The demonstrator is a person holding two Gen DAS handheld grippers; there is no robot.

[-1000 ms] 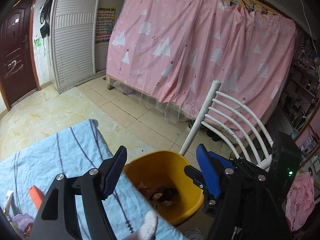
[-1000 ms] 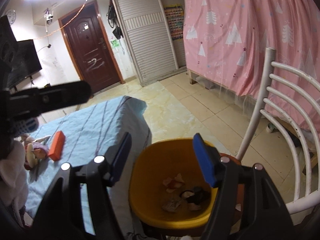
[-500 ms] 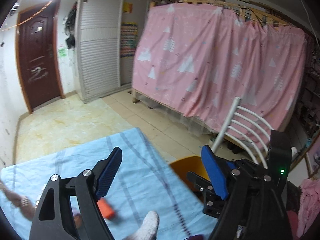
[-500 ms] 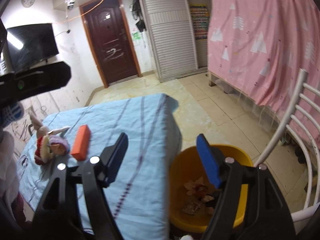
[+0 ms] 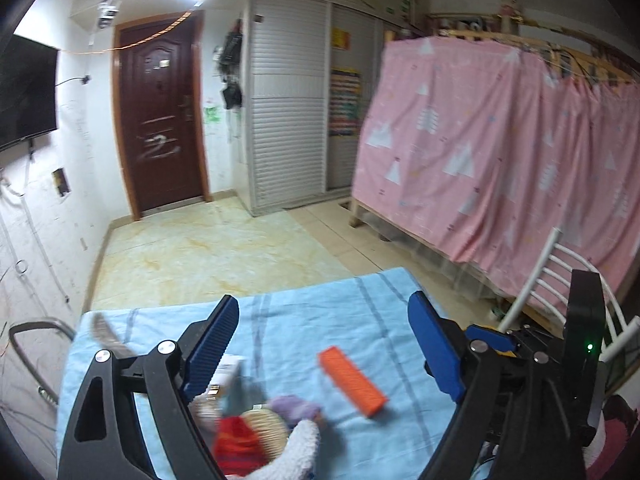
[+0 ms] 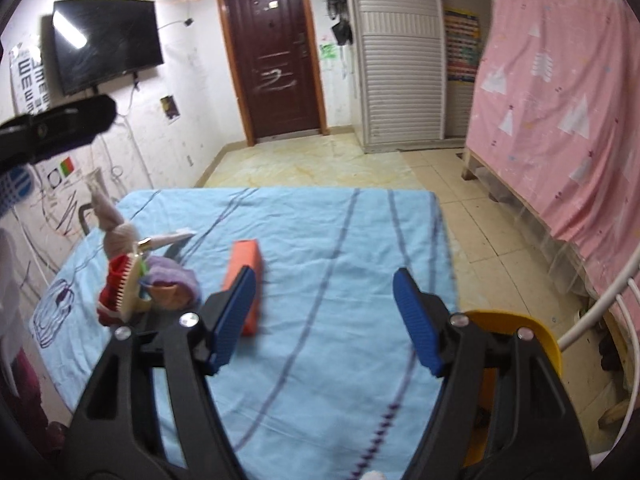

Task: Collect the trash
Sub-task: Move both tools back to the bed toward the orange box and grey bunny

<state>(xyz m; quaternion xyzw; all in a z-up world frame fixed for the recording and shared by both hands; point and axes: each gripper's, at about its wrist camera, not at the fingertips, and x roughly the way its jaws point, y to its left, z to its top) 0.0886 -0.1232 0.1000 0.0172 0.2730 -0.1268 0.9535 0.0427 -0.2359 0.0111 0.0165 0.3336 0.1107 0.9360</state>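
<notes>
The orange box [image 5: 352, 381] lies flat on the blue striped cloth [image 5: 320, 320] that covers the counter, and serves here as the landmark. In the left wrist view it sits between the two blue fingers [image 5: 212, 352] of the left gripper [image 5: 324, 352], nearer the right-hand one and beyond the tips, with nothing touching it; these fingers stand wide and are opening further, with only air between them. Just left of the box lies a heap of small things: a red and cream brush [image 6: 120, 292], a purple cloth [image 6: 172, 276], a rabbit toy [image 6: 116, 232] and a white packet [image 5: 228, 368]. In the right wrist view the box lies behind the left-hand finger of the right gripper [image 6: 324, 316], partly hidden by it; those fingers are fairly wide apart and hold nothing, bare cloth showing between them. The yellow bin [image 6: 516, 324] stands off the counter's edge, well to the right of the box, behind the right-hand finger, beside a white chair [image 5: 548, 272]. Compared with a second ago, both views have swung away from the bin, which then filled the gap between each pair of fingers with scraps inside it; now the box and the heap occupy that place in the left view, and the left fingers are visibly wider.
</notes>
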